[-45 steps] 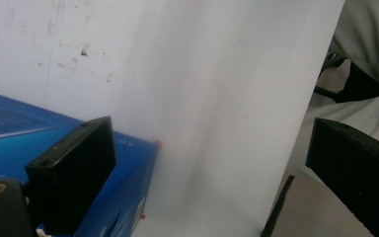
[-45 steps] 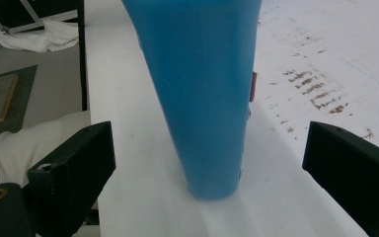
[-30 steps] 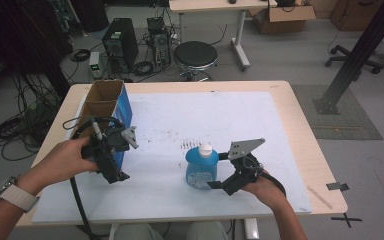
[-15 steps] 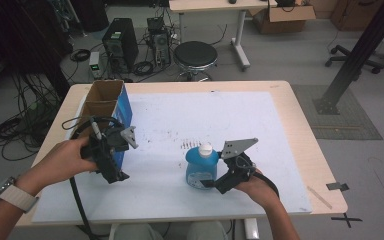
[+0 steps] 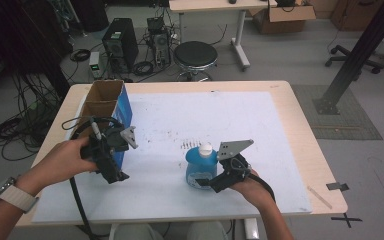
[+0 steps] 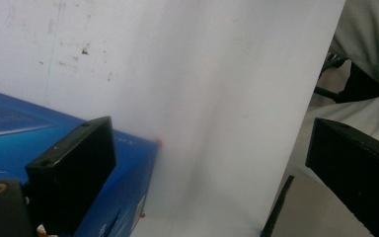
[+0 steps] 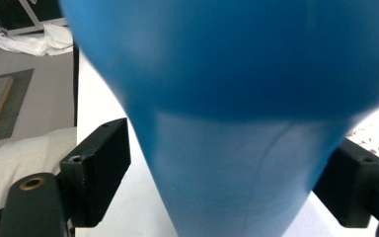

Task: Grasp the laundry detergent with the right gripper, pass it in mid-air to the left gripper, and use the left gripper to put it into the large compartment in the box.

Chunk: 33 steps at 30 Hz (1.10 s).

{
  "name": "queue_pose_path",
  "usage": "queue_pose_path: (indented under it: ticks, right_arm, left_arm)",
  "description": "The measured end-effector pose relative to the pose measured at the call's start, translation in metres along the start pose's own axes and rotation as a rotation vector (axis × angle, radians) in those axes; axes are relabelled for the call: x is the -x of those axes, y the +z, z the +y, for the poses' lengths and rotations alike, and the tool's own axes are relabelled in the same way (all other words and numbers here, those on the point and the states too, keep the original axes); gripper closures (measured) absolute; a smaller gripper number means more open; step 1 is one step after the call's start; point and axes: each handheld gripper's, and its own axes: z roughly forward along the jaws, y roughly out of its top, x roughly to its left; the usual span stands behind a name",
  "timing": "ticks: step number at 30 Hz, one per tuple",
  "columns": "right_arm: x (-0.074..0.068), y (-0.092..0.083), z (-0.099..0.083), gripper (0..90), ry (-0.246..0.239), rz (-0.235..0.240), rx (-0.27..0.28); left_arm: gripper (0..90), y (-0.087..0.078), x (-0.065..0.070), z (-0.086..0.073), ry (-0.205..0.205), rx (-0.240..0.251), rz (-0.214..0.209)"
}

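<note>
A blue bottle (image 5: pixel 198 169) with a white cap stands upright on the white mat, near the front middle. My right gripper (image 5: pixel 209 182) is open at the bottle's base, one jaw on each side of it. In the right gripper view the blue bottle (image 7: pixel 227 74) sits between the two jaws of my right gripper (image 7: pixel 224 143), with a thin gap still showing at the left one. A tall blue box (image 5: pixel 123 106) with an open cardboard top stands at the left. My left gripper (image 5: pixel 114 169) hovers beside it, wide open and holding nothing. The box (image 6: pixel 10 123) lies just behind the left jaw of my left gripper (image 6: pixel 209 133).
The white mat (image 5: pixel 220 115) covers most of the wooden table (image 5: pixel 300 130). Beyond the far edge are a round stool (image 5: pixel 195 55) and computer towers (image 5: pixel 120 42) on the floor. The table's front edge and the person's lap (image 6: pixel 365 44) lie close to the left gripper.
My right gripper has slid left up to the bottle, so its jaws now stand around the base. The left gripper and box have hardly moved.
</note>
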Motion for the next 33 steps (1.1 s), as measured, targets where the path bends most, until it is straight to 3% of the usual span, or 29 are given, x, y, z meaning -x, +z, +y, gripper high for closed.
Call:
queue_pose_path:
  ticks: [6,33]
  right_arm:
    - [0.0006,-0.001,-0.0013,24.7,0.0,0.003,0.022]
    - [0.0007,-0.0036,-0.002,37.5,-0.016,-0.007,0.042]
  left_arm:
    - [5.8,0.0001,0.0,-0.0007,-0.003,0.001,-0.001]
    - [5.8,0.0003,0.0007,0.0007,-0.002,0.0,0.0]
